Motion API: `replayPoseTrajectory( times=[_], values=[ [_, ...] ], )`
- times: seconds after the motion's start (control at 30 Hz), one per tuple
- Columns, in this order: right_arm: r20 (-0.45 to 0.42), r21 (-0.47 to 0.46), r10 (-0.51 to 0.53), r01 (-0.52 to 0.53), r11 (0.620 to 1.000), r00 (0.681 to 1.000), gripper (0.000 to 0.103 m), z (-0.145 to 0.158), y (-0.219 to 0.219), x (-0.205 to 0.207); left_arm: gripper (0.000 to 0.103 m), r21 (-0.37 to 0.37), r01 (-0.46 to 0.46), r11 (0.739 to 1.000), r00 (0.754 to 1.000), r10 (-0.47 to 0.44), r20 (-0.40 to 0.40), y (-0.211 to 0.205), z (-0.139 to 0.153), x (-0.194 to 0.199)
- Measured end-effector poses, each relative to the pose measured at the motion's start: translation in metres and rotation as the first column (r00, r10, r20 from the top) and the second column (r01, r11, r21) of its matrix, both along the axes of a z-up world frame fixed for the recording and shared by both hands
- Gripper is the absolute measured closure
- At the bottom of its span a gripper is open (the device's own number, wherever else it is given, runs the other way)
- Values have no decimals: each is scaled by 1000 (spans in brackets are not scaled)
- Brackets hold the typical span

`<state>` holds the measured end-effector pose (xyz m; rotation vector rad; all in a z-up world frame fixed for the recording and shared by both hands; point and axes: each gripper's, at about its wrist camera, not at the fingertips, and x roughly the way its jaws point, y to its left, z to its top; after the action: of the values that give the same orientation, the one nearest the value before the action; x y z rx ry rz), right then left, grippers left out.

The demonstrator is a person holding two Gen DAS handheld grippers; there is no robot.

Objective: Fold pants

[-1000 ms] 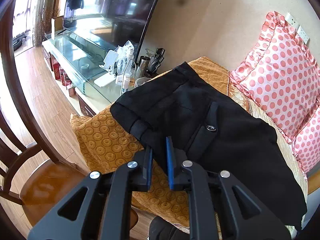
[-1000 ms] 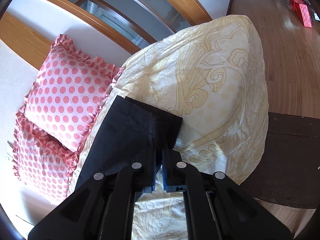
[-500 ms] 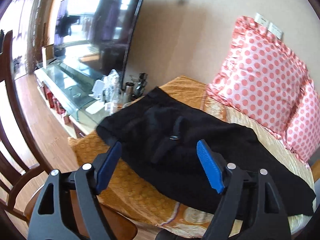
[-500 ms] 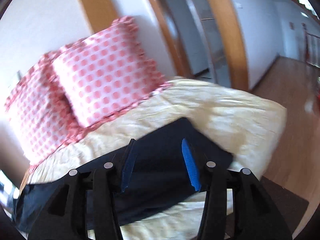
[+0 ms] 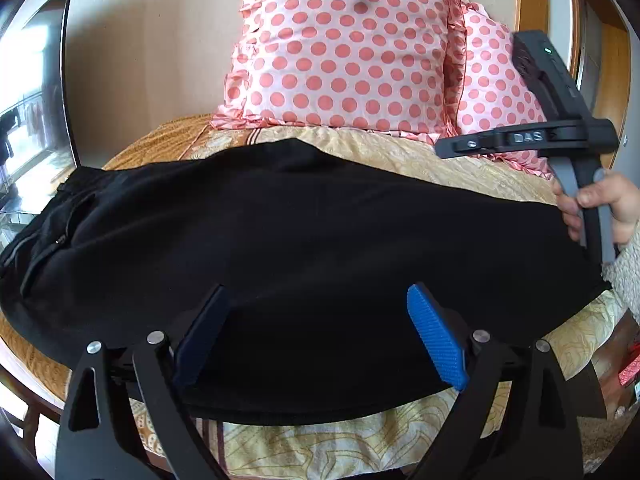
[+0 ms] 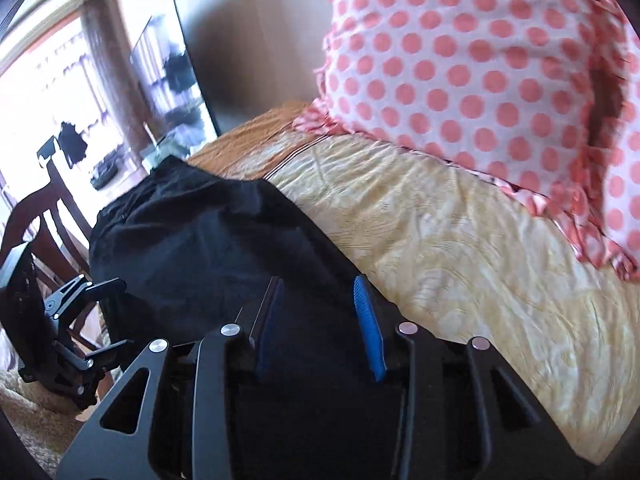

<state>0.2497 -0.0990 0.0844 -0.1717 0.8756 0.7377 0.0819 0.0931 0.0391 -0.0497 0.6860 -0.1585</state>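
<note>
Black pants (image 5: 304, 240) lie flat across the yellow patterned bed cover (image 5: 400, 152), waist with pocket at the left, leg ends at the right. My left gripper (image 5: 320, 336) is open and empty, low over the pants' near edge at the middle. My right gripper (image 6: 320, 320) is open and empty above the pants (image 6: 208, 240) near the leg end; its body, held by a hand, shows at the right of the left wrist view (image 5: 560, 136). The left gripper appears at the left of the right wrist view (image 6: 72, 320).
Two pink polka-dot pillows (image 5: 344, 48) stand against the wall behind the pants. A TV (image 5: 36, 92) and a glass stand are at the left. A dark wooden chair (image 6: 36, 216) stands beside the bed's left end. The bed's front edge (image 5: 320, 448) is just below my left gripper.
Both grippers let go of the pants and opened. Both pulled back and turned toward the middle of the bed. The pants now lie spread flat.
</note>
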Motion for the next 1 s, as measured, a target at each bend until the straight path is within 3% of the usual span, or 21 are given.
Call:
replayPoseTrajectory(
  times=[0.07,0.13,0.27,0.4,0.5,0.6,0.73,0.9,0.97,1.0],
  values=[
    [8,-63,54,-53,997,999,66,-11,22,8,12,-17,4,1000,1000,-4,-26,3,-12,0],
    [15,-104,88,-86,991,996,67,-19,34,13,9,-12,13,1000,1000,-13,3,3,-15,-6],
    [12,-161,95,-92,983,995,69,-32,45,24,2,5,37,999,999,-37,23,-2,-19,-8],
    [8,-191,98,-95,977,995,71,-41,49,30,2,19,39,999,999,-39,32,-4,-21,-9],
    [7,-183,94,-92,979,996,101,-40,47,27,2,17,48,999,998,-49,32,-2,-19,-7],
    [45,-198,100,-90,976,994,102,-38,50,23,2,3,49,999,998,-49,27,0,-18,-5],
    [71,-174,26,-13,985,997,102,-32,47,39,2,-13,49,999,999,-49,19,1,-17,-2],
    [73,-213,39,-22,977,997,101,-43,52,39,2,17,55,998,998,-56,24,-3,-19,-2],
    [55,-212,10,2,977,998,99,-37,45,37,2,36,62,997,998,-63,25,-4,-20,-3],
    [51,-207,-13,23,978,999,93,-32,38,36,2,39,66,997,998,-67,21,-4,-19,-3]
  ],
)
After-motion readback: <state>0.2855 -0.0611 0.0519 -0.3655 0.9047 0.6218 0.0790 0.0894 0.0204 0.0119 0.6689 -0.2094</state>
